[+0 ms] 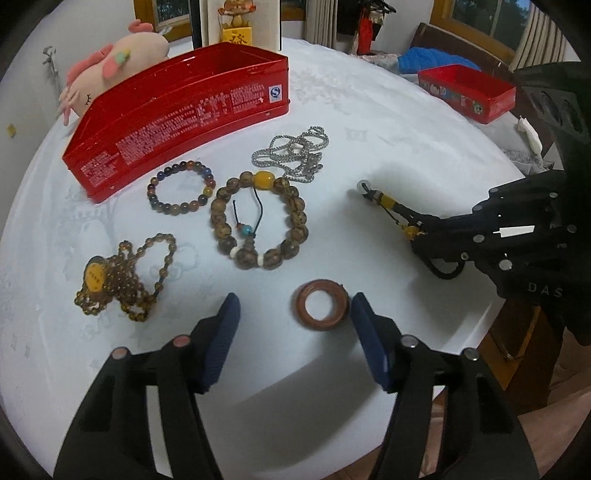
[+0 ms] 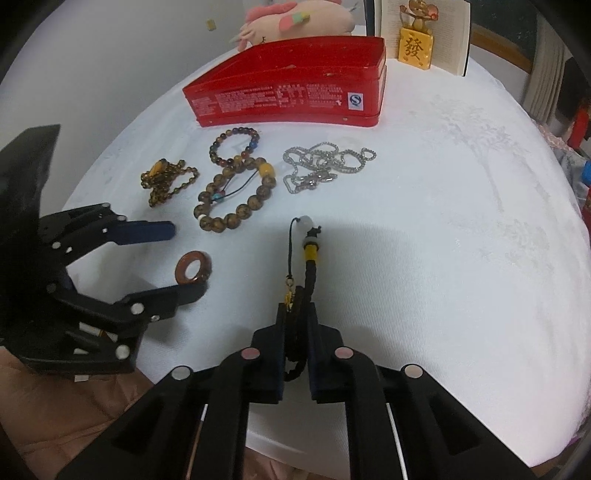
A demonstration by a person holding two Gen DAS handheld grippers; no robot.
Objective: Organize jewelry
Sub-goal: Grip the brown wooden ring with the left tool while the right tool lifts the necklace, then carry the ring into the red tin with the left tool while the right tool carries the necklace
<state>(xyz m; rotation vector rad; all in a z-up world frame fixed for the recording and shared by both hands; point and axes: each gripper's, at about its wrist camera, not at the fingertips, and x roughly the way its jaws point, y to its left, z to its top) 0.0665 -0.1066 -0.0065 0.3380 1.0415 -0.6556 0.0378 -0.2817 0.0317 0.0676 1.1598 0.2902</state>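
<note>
My right gripper [image 2: 296, 317] is shut on a black braided cord pendant [image 2: 311, 254] with a yellow band and a white bead; its free end rests on the white table [image 2: 424, 240]. It also shows in the left wrist view [image 1: 388, 202]. My left gripper [image 1: 295, 314] is open, its jaws either side of a brown ring [image 1: 322, 304] lying flat. Beyond lie a large wooden bead bracelet [image 1: 258, 221], a dark multicolour bead bracelet [image 1: 181, 192], an amber bead strand [image 1: 122, 280] and a silver chain [image 1: 295, 155]. A long open red tin [image 1: 177, 114] stands behind them.
A pink plush toy [image 1: 110, 70] lies behind the tin. A smaller red tin [image 1: 467, 92] sits at the table's far right edge. A yellow figurine [image 2: 415, 44] and an open book [image 2: 448, 33] stand at the back. The table edge runs close on the right.
</note>
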